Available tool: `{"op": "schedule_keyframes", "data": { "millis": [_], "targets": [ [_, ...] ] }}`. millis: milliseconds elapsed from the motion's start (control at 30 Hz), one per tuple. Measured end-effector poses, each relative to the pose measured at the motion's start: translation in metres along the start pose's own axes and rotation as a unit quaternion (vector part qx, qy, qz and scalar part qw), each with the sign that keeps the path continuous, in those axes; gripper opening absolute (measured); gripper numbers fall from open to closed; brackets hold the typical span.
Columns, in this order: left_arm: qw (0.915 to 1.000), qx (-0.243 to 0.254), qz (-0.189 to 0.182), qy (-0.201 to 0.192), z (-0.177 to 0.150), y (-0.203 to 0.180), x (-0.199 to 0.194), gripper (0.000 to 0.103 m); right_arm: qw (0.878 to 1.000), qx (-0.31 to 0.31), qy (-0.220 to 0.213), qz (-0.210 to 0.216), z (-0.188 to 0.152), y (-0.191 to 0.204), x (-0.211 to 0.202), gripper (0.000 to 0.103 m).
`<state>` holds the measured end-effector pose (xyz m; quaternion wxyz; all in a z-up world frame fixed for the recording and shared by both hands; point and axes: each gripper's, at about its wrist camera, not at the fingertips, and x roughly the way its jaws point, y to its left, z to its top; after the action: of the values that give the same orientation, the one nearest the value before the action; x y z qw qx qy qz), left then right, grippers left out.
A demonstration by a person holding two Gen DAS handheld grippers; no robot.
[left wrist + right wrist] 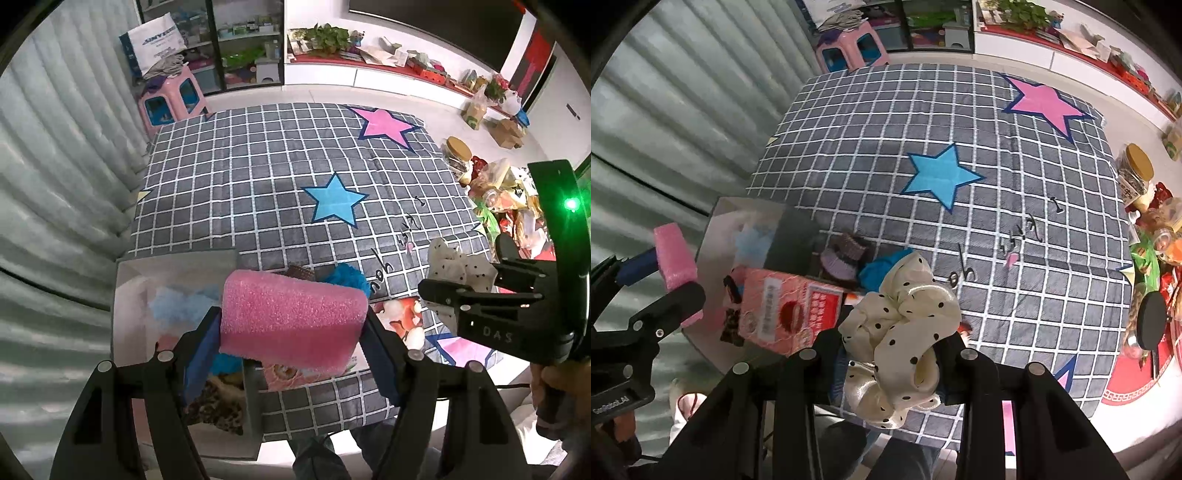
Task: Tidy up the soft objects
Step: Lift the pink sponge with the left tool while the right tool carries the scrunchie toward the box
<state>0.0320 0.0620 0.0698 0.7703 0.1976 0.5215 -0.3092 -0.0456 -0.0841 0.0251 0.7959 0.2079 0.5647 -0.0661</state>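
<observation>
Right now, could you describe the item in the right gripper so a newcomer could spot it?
Over the grey checked blanket, near its front edge, the right gripper is shut on a cream satin scrunchie. Its black polka dots distinguish it from the plain pink foam block nearby.

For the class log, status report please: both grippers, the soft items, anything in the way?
Left gripper shut on pink foam block. Right gripper shut on polka-dot scrunchie. Both above checked blanket. Box below left; nothing blocking.
</observation>
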Motion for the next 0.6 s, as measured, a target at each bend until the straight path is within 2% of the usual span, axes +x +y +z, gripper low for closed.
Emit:
{"op": "schedule_keyframes", "data": {
  "millis": [267, 600],
  "targets": [
    [0.9994, -0.034, 0.01, -0.008, -0.024, 0.029, -0.014, 0.075, 0.999, -0.044, 0.008, 0.011, -0.005, 0.044, 0.002, 0.038],
    [0.9941, -0.104, 0.03, -0.003, -0.066, 0.081, -0.023, 0.075, 0.993, -0.113, 0.026, 0.028, -0.007, 0.107, 0.011, 0.038]
  ]
}}
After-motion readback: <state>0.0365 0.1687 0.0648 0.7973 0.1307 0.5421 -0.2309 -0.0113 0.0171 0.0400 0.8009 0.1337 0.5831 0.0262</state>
